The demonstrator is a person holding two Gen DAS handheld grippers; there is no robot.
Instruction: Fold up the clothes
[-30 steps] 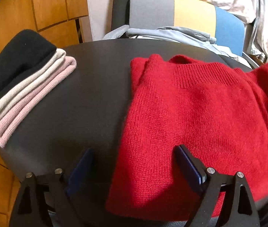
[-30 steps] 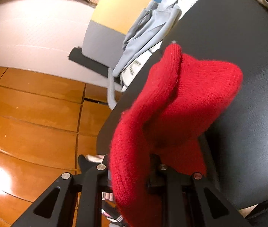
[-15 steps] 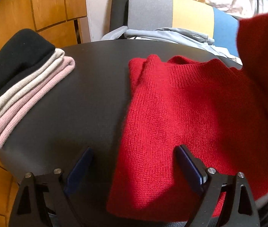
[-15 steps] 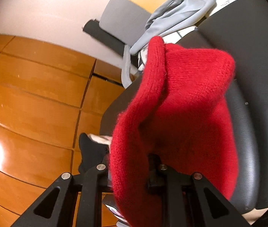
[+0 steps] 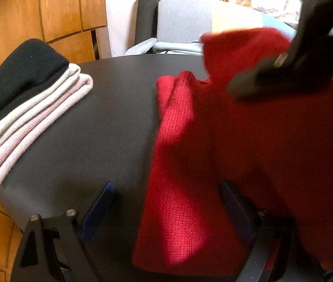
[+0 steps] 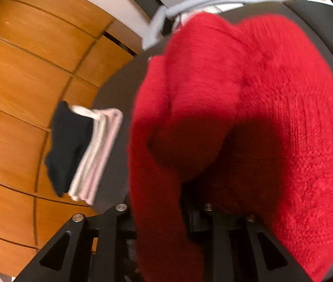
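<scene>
On black table [image 5: 110, 122] | red sweater [image 5: 190, 164] between right gripper [image 6: 159, 213] jaws, opening

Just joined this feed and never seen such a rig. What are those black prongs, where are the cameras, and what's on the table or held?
A person holds a two-finger gripper in each hand; a camera on each looks along its fingers. The left gripper is open and empty over the red sweater on the black table, near a stack of folded clothes. The right gripper has a fold of that sweater between its jaws, which have just been opening; the grip is hidden.
</scene>
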